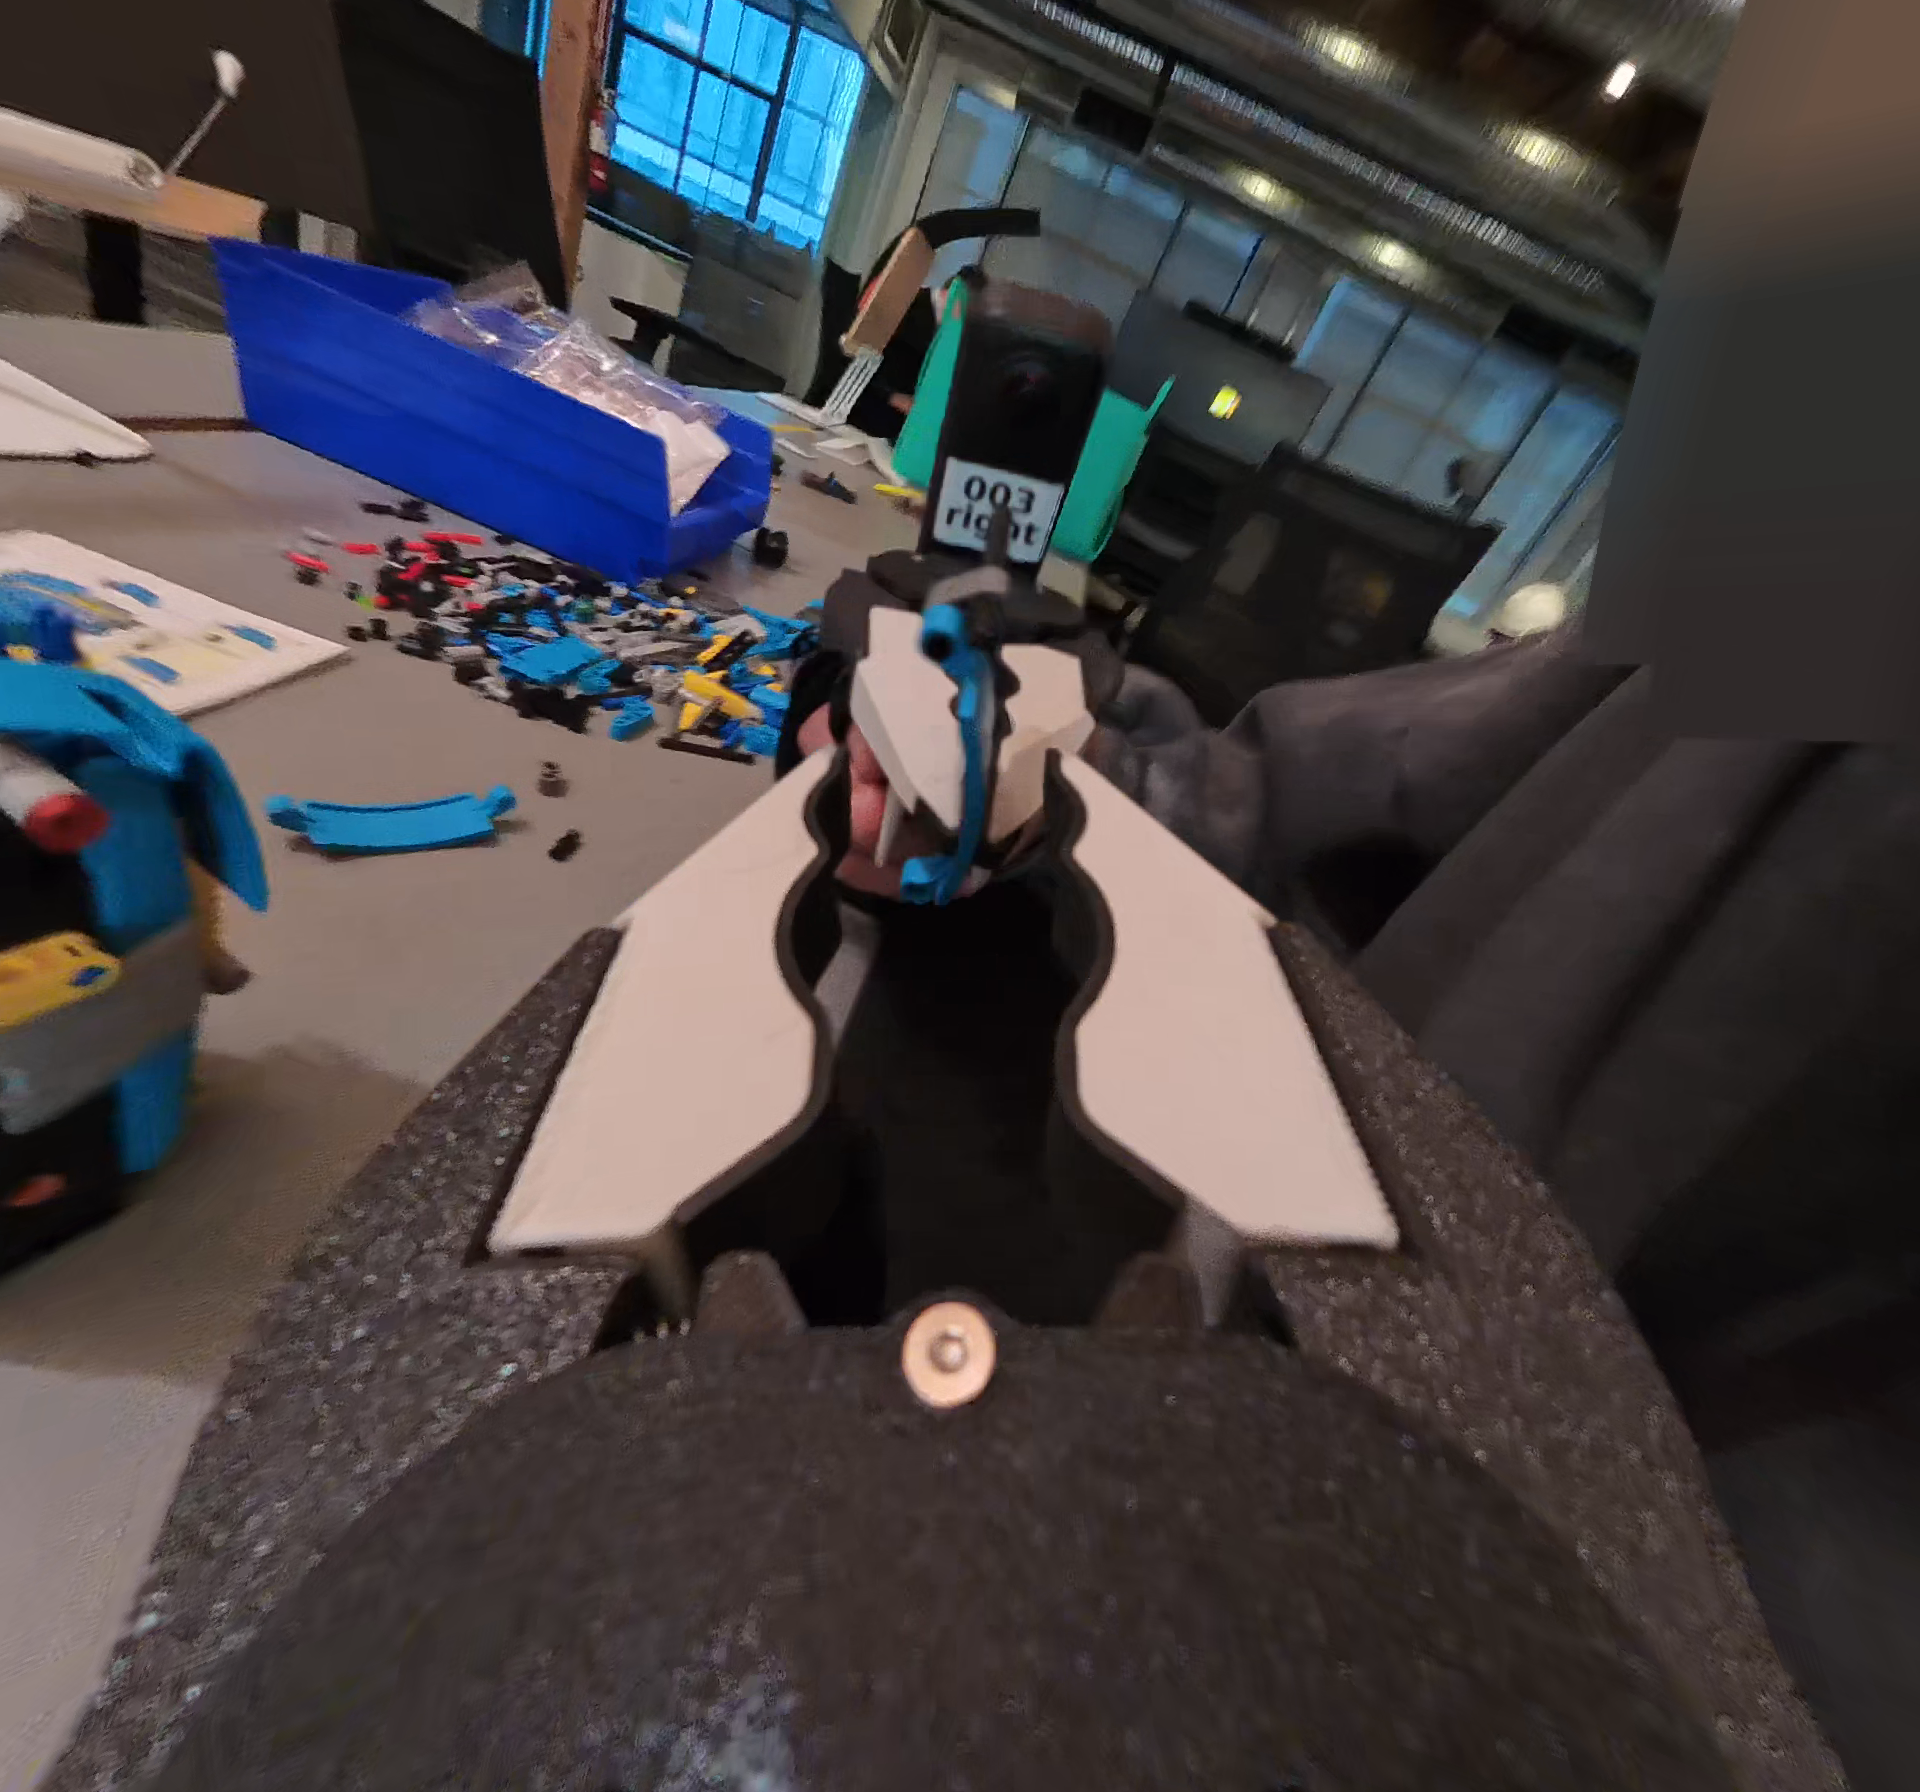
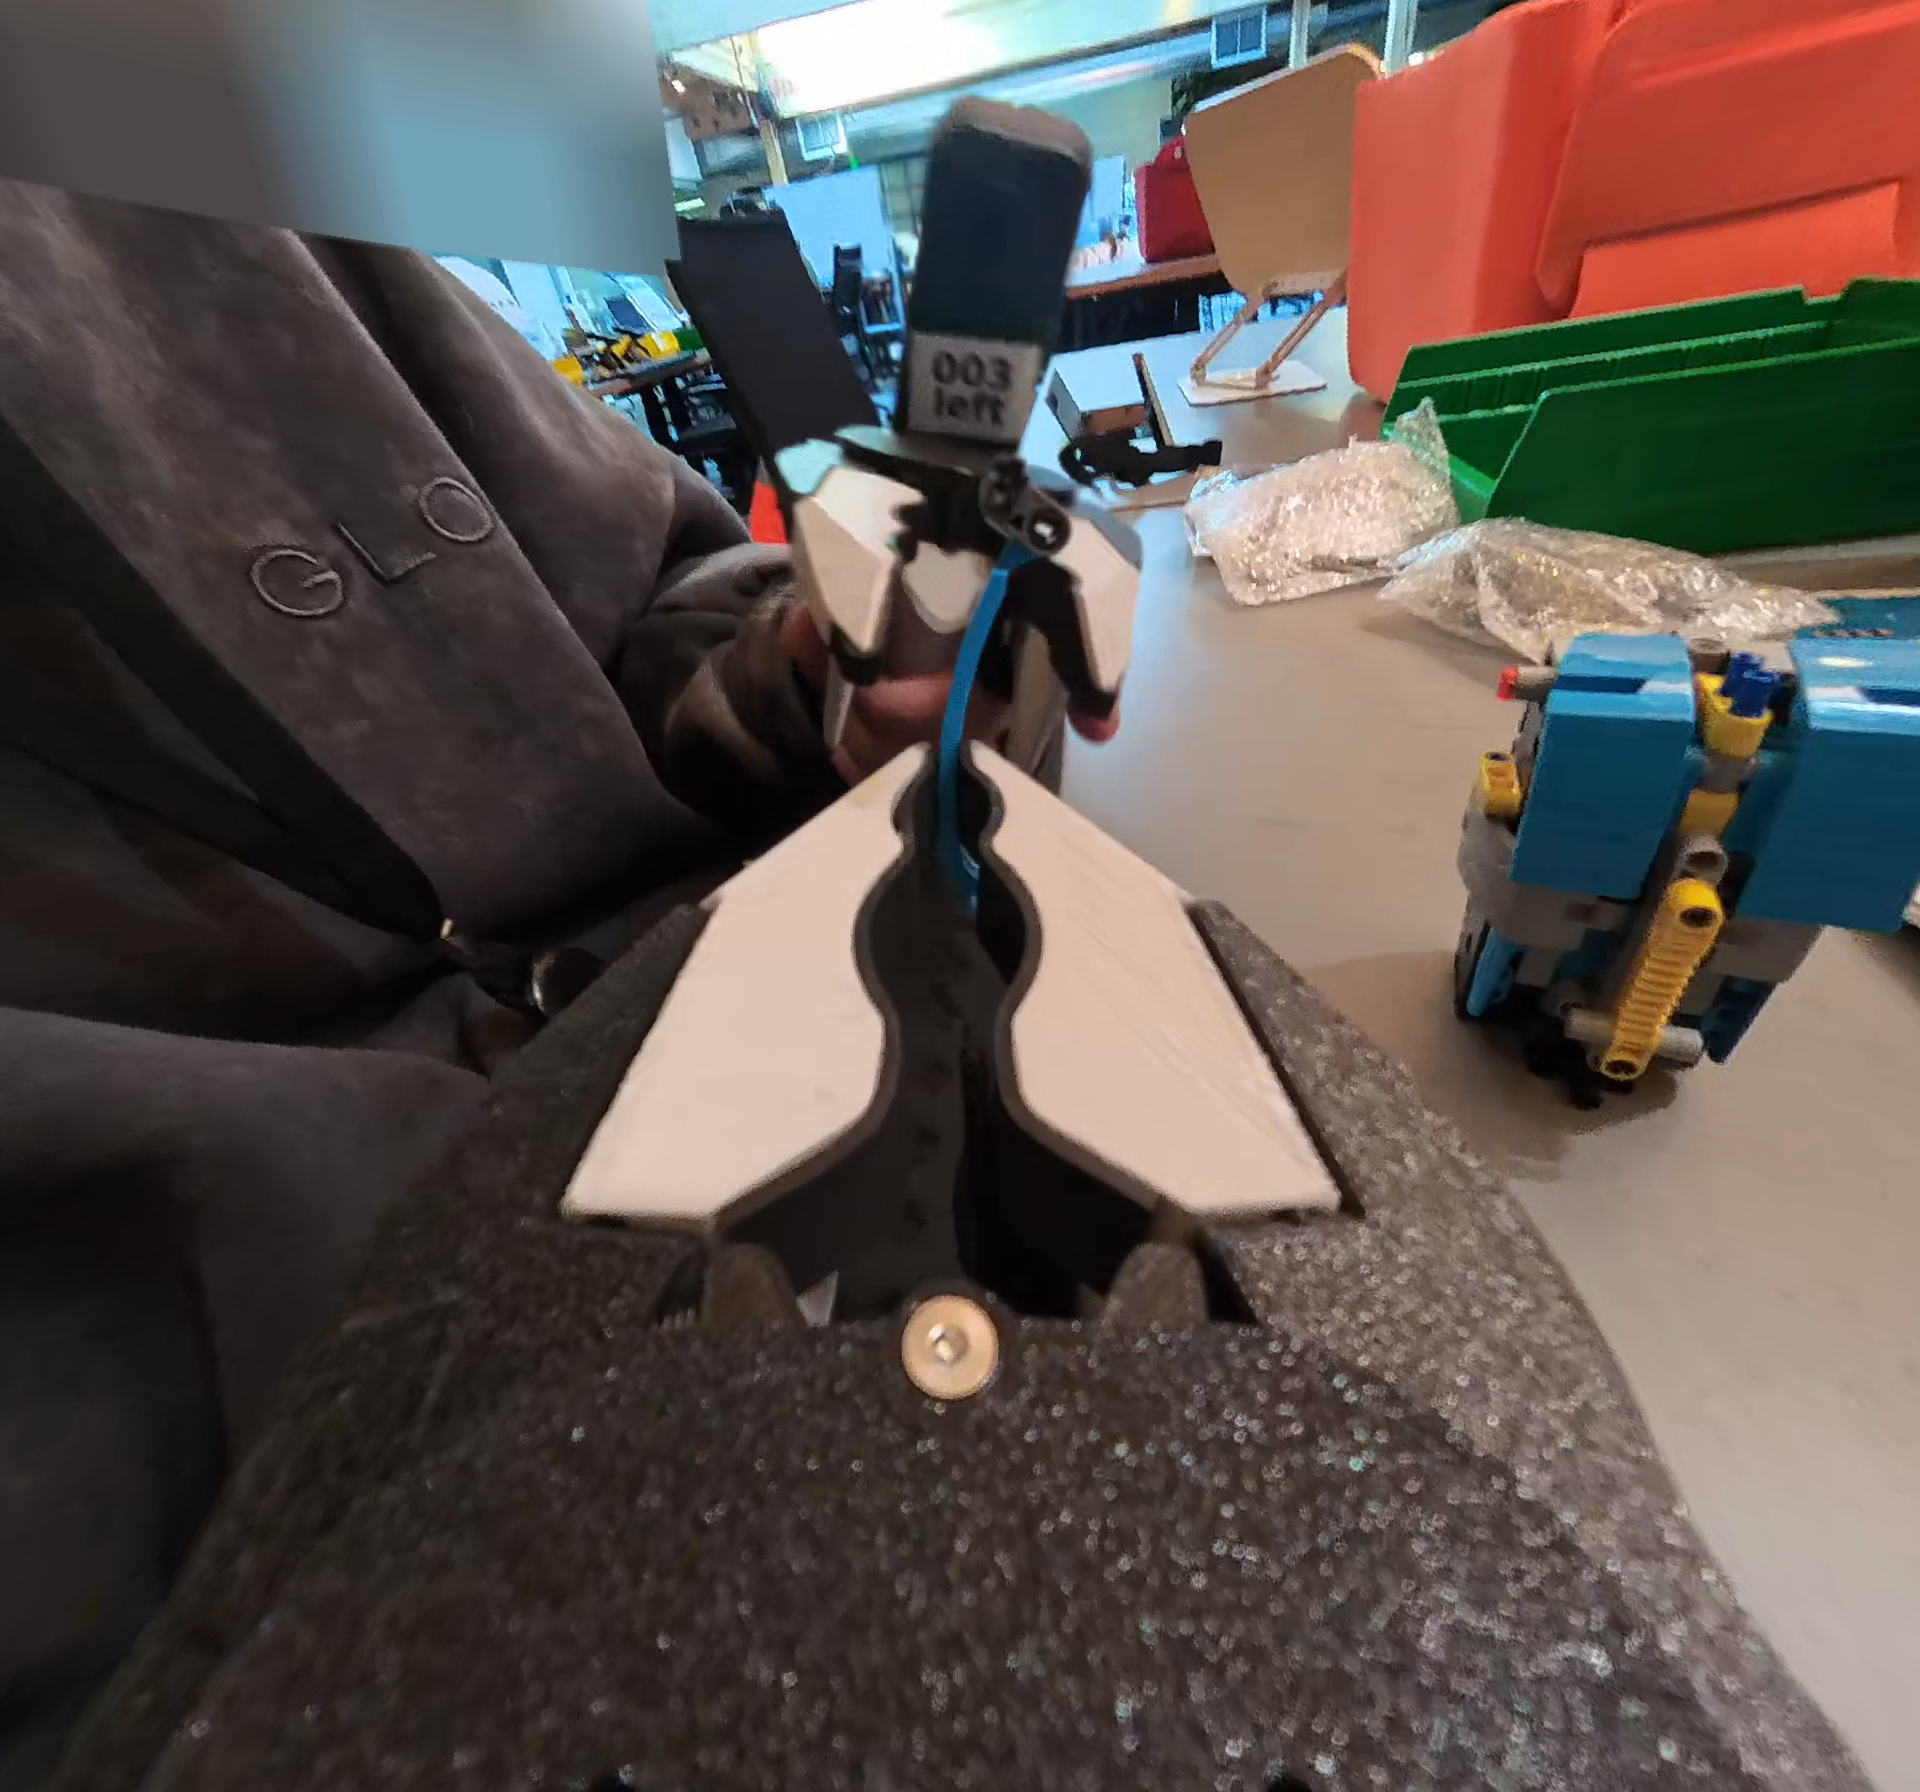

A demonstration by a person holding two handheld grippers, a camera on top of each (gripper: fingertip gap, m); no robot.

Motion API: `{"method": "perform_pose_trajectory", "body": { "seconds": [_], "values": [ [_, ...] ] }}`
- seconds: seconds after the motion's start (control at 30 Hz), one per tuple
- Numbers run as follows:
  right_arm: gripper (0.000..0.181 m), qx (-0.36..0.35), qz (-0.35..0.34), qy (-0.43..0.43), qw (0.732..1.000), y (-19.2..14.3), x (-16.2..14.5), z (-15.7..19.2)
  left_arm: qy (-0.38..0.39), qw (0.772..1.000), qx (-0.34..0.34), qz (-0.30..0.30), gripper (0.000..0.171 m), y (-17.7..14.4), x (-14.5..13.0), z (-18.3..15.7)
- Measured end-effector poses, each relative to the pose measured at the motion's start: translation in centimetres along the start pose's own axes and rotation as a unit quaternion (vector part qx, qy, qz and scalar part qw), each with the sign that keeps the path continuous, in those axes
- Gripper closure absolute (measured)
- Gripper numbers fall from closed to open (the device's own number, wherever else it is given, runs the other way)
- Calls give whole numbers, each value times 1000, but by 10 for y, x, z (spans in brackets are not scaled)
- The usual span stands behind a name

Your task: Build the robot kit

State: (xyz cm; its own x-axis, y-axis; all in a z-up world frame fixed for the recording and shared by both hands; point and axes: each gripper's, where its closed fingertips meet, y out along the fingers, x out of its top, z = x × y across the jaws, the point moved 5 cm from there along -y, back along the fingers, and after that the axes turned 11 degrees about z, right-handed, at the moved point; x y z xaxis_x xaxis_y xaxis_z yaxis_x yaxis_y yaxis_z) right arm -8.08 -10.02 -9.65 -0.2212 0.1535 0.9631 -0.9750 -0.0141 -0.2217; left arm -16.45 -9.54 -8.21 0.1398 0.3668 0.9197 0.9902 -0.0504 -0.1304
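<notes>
My right gripper [image 2: 945, 766] is shut on a thin curved blue beam [image 2: 971, 662] with a small black connector [image 2: 1023, 508] on its far end. It holds the beam upright in the air, above the table's near edge. My left gripper [image 1: 940, 774] faces it tip to tip, with its jaws open. Its fingers [image 2: 852, 579] stand on either side of the beam's upper part and I cannot tell whether they touch it. In the left wrist view the right gripper [image 1: 971, 781] shows with the blue beam [image 1: 977, 734] pinched between its white fingers.
On the grey table [image 1: 416, 932] are a partly built blue, yellow and grey brick model [image 2: 1683, 838], a pile of loose pieces [image 1: 582, 630], another curved blue beam [image 1: 390, 817], a booklet [image 1: 177, 620] and a blue bin [image 1: 468, 412]. A green bin [image 2: 1662, 412], plastic bags [image 2: 1320, 516] and a person's grey sweatshirt [image 2: 312, 651] are also in view. My two grippers' fingertips are within a few centimetres of each other.
</notes>
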Motion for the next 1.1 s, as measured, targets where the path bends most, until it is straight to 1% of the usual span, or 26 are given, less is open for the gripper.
{"method": "perform_pose_trajectory", "body": {
  "seconds": [0.07,0.1,0.17,0.2,0.23,0.3,0.33,0.4,0.43,0.47,0.5,0.57,0.6,0.67,0.73,0.77,0.8,0.9,0.93,0.97,1.0,1.03,1.07,1.1],
  "values": [
    [180,9,-6,-11,1000,0,2,5,-43,998,-31,-19,137,1,1,1],
    [179,10,-4,-15,1000,1,2,6,-57,997,-46,-23,143,1,2,1],
    [179,8,3,-14,1000,2,0,5,-57,996,-71,-24,166,2,1,-2],
    [179,6,3,-11,1000,2,0,4,-47,996,-73,-25,169,2,1,-4],
    [179,7,3,-7,1000,2,0,4,-36,997,-65,-26,169,2,1,-4],
    [178,-1,5,1,1000,2,0,0,-12,999,-34,-24,171,2,1,-2],
    [175,-21,8,8,1000,2,-1,-5,-1,1000,-7,-22,171,1,1,1],
    [169,-78,18,21,997,0,-5,-19,29,997,72,-10,171,0,0,12],
    [165,-105,24,30,994,-2,-8,-26,49,991,121,6,171,-2,-1,19],
    [159,-133,30,39,990,-4,-10,-33,69,981,177,29,170,-3,-3,28],
    [156,-157,37,49,986,-6,-13,-40,89,967,233,58,170,-5,-7,36],
    [154,-185,50,68,979,-8,-18,-49,117,928,325,137,171,-8,-19,54],
    [154,-193,55,80,976,-9,-20,-53,128,908,359,176,170,-9,-26,61],
    [149,-224,65,100,967,-10,-24,-64,153,873,405,223,170,-10,-36,71],
    [133,-251,91,120,956,-11,-26,-81,166,855,428,240,170,-9,-38,74],
    [125,-247,109,127,955,-11,-25,-89,171,849,437,242,170,-9,-38,75],
    [125,-231,128,130,956,-10,-23,-96,174,845,444,243,170,-9,-38,75],
    [140,-134,236,108,956,-4,-23,-115,172,839,460,235,170,-13,-37,73],
    [141,-119,267,93,952,-2,-28,-124,166,840,464,228,170,-16,-36,71],
    [140,-119,288,80,947,-1,-33,-135,154,844,464,222,170,-18,-36,70],
    [141,-122,290,81,946,2,-37,-143,140,848,462,220,170,-20,-37,69],
    [145,-111,273,96,951,7,-38,-145,130,850,459,223,170,-21,-39,70],
    [148,-87,247,112,959,11,-37,-142,126,850,456,230,170,-21,-40,70],
    [146,-76,227,120,964,15,-37,-138,130,851,454,232,170,-22,-40,71]
  ]
}}
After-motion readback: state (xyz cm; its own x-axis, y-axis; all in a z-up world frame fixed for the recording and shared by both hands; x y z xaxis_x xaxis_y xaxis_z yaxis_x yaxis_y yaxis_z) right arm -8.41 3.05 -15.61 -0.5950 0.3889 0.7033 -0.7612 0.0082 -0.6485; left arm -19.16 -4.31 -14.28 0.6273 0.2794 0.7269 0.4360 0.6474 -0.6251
